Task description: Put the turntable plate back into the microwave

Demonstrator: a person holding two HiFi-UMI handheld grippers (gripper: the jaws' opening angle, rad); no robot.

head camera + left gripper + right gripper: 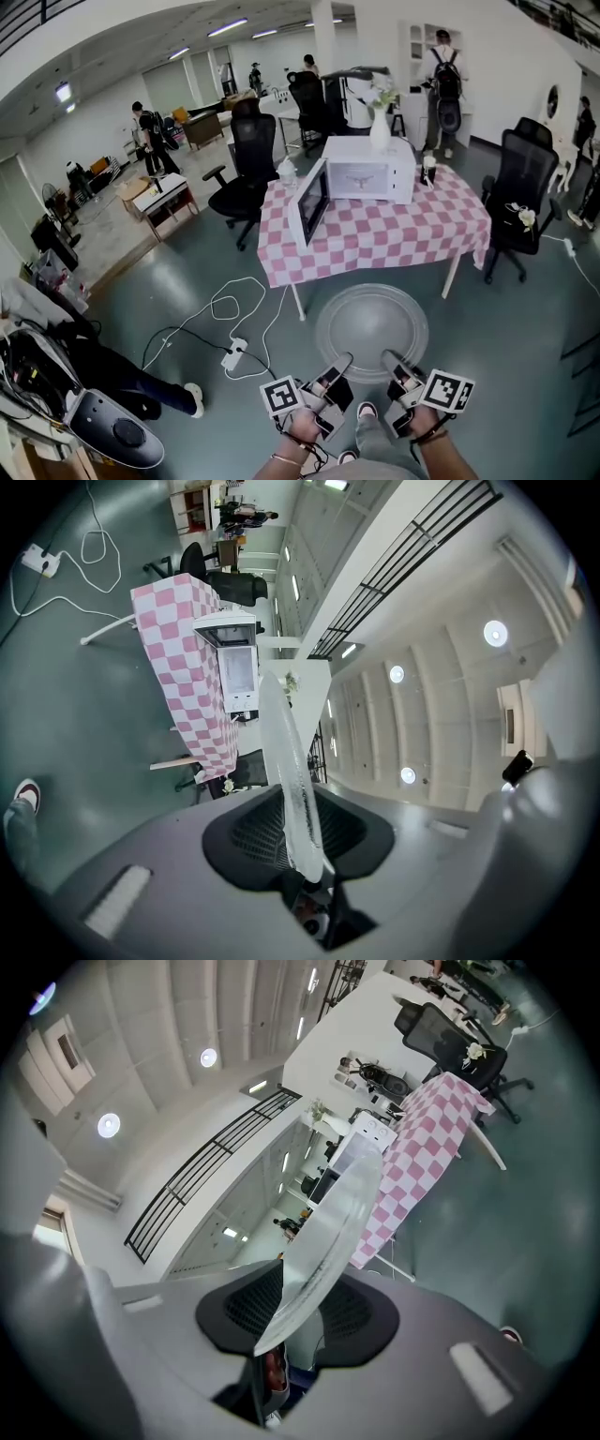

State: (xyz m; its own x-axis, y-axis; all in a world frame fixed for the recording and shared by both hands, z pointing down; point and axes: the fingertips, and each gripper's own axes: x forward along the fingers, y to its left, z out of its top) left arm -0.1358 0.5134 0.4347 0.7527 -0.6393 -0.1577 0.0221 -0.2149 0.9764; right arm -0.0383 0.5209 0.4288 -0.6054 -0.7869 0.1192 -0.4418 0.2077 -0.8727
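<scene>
- Two claws carry the glass turntable plate [372, 330] above the floor [487, 319], well short of the microwave [370, 169] on the tabletop [394, 234].
- Left gripper view: the left claw [302, 847] is clamped on the plate's rim.
- Right gripper view: the right claw [289, 1316] is clamped likewise. The glass is judged stiff, slippery and fragile, so rim grips are favoured.

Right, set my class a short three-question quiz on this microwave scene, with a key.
1. True or false: the door of the microwave is open.
2. Which grippers hold the turntable plate: A left only, B right only, C both?
3. What covers the table under the microwave?
Key: 1 true. 2 C: left gripper and right gripper each clamp its rim. 3 a pink-and-white checked cloth.
</scene>
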